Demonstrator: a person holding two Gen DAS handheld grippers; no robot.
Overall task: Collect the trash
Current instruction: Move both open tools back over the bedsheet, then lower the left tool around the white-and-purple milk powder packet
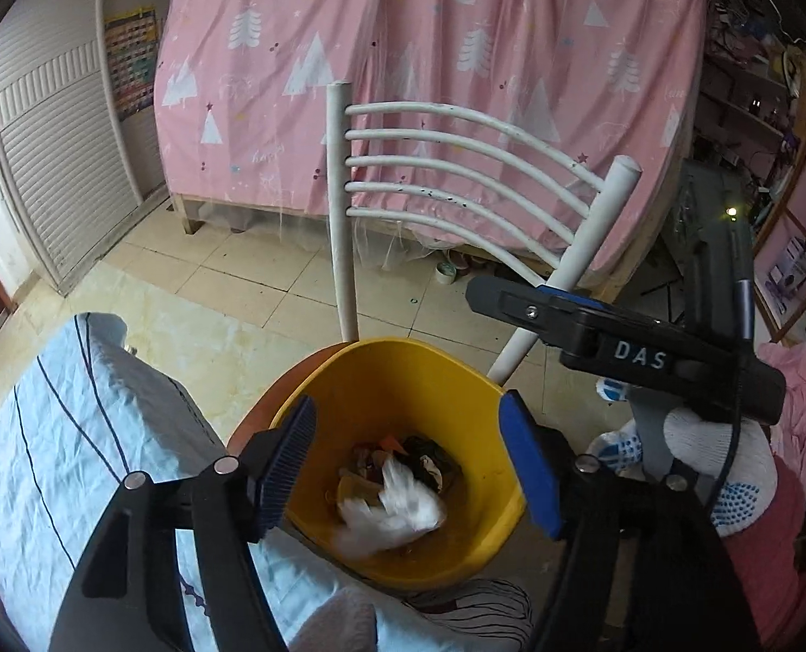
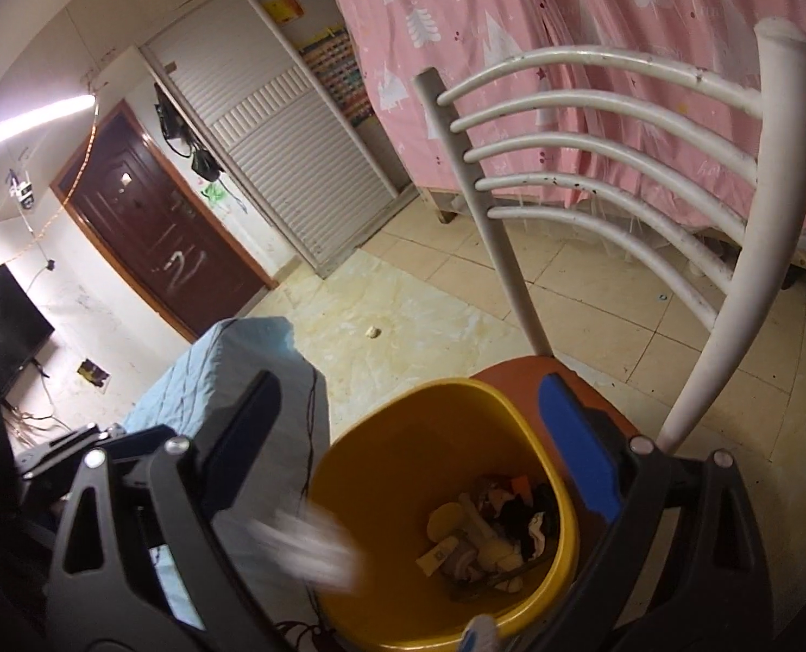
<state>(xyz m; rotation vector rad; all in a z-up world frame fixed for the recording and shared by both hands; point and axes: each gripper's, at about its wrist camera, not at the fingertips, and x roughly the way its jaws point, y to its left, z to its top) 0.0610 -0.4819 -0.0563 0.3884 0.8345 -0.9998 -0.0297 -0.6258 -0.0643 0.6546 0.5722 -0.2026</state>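
Left wrist view looks down past the left tool (image 1: 408, 467), whose jaws stand apart over a yellow bin (image 1: 403, 375); nothing is pressed between the pads. A blurred white tissue (image 1: 389, 511) shows between them, inside the bin's mouth at about 6 o'clock, over darker scraps (image 1: 403, 459) at the bottom. The bin sits on the orange seat (image 2: 517, 369) of a white chair (image 1: 457, 163), whose slatted back rises at 12 o'clock. A blue bed (image 1: 66, 434) lies at 9 o'clock of the bin, and a pink curtain (image 1: 430, 43) hangs beyond the chair. At 3 o'clock a gloved hand (image 1: 712, 456) holds the right tool's body. Right wrist view shows the right tool (image 2: 408, 462) with jaws spread wide and empty above the bin's rim; the blurred tissue (image 2: 316, 549) shows at the bin's 9 o'clock edge.
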